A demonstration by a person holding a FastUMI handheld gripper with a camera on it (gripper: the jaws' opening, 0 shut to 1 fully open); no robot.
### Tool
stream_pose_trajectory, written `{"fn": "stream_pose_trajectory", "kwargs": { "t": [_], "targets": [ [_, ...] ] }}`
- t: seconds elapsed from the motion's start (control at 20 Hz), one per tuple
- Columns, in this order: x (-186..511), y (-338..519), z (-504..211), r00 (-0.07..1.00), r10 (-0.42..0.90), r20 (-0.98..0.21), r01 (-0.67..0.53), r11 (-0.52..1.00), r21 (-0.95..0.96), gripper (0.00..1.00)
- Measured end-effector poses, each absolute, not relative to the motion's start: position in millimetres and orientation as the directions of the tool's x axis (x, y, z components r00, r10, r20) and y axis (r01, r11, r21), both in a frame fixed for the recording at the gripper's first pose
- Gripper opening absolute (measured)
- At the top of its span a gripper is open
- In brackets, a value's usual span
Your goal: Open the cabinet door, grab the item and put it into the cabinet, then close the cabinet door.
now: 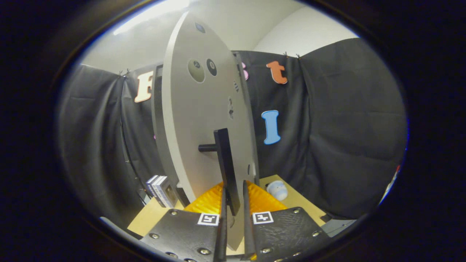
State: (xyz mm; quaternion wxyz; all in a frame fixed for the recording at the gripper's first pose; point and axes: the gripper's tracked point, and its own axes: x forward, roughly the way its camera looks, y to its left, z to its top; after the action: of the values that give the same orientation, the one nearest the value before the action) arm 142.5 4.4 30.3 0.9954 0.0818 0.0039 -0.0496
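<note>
Fingers (233,214) around grey door's (204,120) handle (226,167)

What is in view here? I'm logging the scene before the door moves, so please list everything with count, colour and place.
cabinet door: one, grey, swung open edge-on just ahead of the jaws
door handle: one, black bar on a short post, its lower end between the jaws
table: one, light wood, under the cabinet
boxes: a small stack, blue and white, on the table beside the cabinet's foot
small round item: one, white, on the table beyond the jaws
padding: orange, ridged, on the table behind the handle
gripper: one, jaws close either side of the handle; contact cannot be told
</note>
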Motion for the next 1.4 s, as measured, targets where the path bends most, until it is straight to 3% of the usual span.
{"fn": "stream_pose_trajectory", "kwargs": {
  "t": [0.7, 0.75, 1.4],
  "targets": [
    [148.5, -45.6, 37.7, 0.995, -0.098, 0.023, 0.092, 0.980, 0.175, 0.16],
    [145.7, -42.9, 38.4, 0.996, -0.090, 0.019, 0.085, 0.982, 0.169, 0.12],
    [129.3, -45.1, 46.1, 0.990, -0.132, 0.055, 0.117, 0.969, 0.216, 0.12]
  ]
}}
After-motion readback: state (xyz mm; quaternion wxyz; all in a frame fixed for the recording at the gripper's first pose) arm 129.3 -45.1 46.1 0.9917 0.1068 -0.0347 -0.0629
